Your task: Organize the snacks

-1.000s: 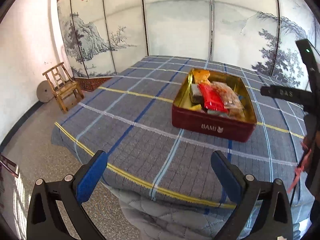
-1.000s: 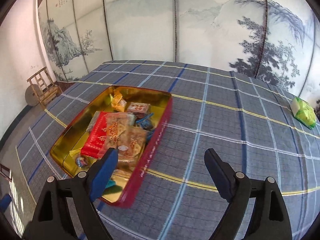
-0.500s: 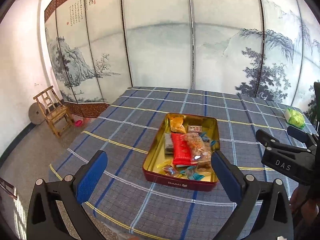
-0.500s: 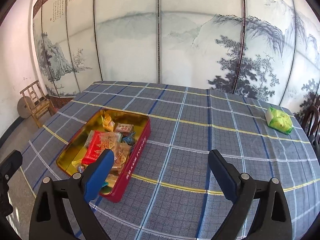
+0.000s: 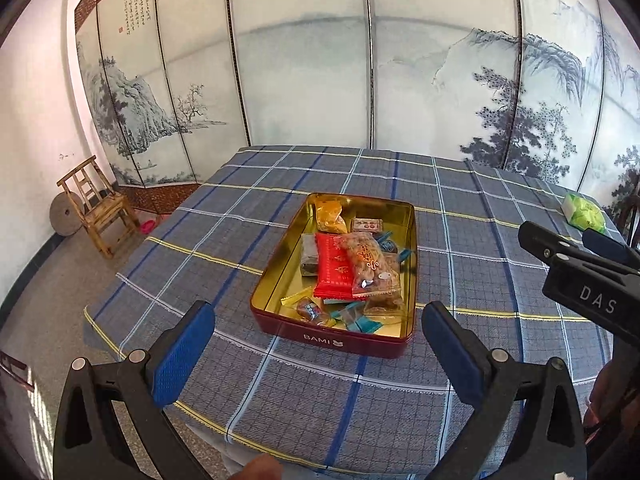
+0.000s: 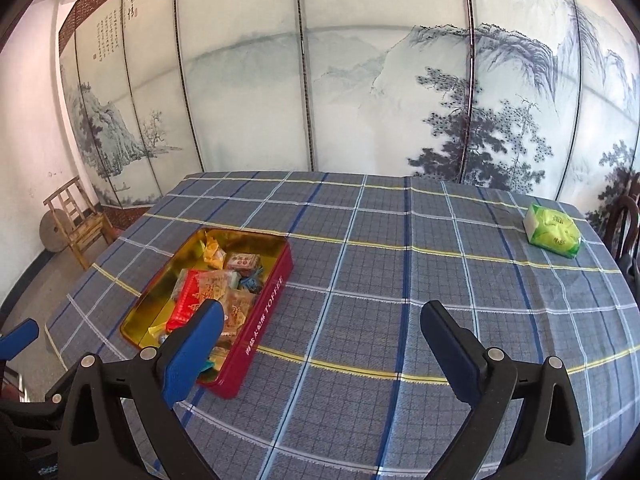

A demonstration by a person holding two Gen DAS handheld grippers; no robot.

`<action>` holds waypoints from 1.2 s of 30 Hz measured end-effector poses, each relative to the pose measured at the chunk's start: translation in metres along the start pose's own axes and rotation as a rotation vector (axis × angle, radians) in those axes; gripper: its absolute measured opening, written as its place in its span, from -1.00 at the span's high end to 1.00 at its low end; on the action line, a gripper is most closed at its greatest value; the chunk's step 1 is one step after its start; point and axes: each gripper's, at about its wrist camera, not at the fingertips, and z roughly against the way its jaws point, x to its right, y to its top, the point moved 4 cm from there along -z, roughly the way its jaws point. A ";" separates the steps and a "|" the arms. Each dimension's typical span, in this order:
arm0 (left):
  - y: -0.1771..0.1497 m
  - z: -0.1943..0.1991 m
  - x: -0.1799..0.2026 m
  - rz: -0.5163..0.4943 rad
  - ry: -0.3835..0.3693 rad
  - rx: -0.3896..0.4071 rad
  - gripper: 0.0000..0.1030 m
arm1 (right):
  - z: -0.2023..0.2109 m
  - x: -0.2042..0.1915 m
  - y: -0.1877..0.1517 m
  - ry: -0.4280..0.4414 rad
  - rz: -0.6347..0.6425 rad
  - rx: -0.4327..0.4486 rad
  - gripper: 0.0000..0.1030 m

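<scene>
A red tin with a gold inside (image 5: 340, 340) (image 6: 264, 316) sits on the plaid tablecloth, filled with several snack packets, among them a red packet (image 5: 334, 266) and a clear bag of nuts (image 5: 370, 266). A green packet (image 6: 554, 230) (image 5: 582, 212) lies alone at the table's far right. My left gripper (image 5: 318, 354) is open and empty, held above the table's near edge in front of the tin. My right gripper (image 6: 320, 354) is open and empty, above the cloth to the right of the tin.
The table (image 6: 400, 280) is covered by a blue-grey plaid cloth. A painted folding screen (image 6: 320, 80) stands behind it. A wooden chair (image 5: 98, 206) and a stone wheel stand on the floor at left. A dark chair back (image 6: 626, 224) is at far right.
Both grippers have pulled back and risen, so the tin looks smaller and farther away. The left view has swung to face the tin squarely. Both stay open and empty.
</scene>
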 end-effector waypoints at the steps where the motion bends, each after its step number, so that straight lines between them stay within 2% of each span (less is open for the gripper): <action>1: 0.000 -0.002 0.001 0.000 -0.011 -0.009 -0.99 | 0.000 0.000 0.000 0.000 0.001 0.000 -0.91; 7: -0.008 -0.015 0.002 0.013 -0.014 -0.051 -0.99 | 0.000 -0.001 0.000 0.004 0.024 0.003 -0.91; 14: -0.011 -0.020 -0.004 0.044 -0.009 -0.065 -0.99 | -0.005 -0.007 -0.002 0.016 0.030 -0.011 -0.91; 18: -0.012 -0.023 -0.010 0.062 0.024 -0.069 -0.99 | -0.007 -0.011 -0.004 0.019 0.044 -0.016 -0.91; 22: -0.014 -0.028 -0.012 0.072 -0.015 -0.088 -0.99 | -0.008 -0.013 -0.005 0.020 0.046 -0.019 -0.91; 32: -0.017 -0.028 -0.011 0.079 -0.043 -0.088 -1.00 | -0.010 -0.014 -0.007 0.022 0.045 -0.028 -0.91; 36: -0.018 -0.027 -0.011 0.071 -0.032 -0.080 -1.00 | -0.012 -0.014 -0.009 0.021 0.044 -0.035 -0.91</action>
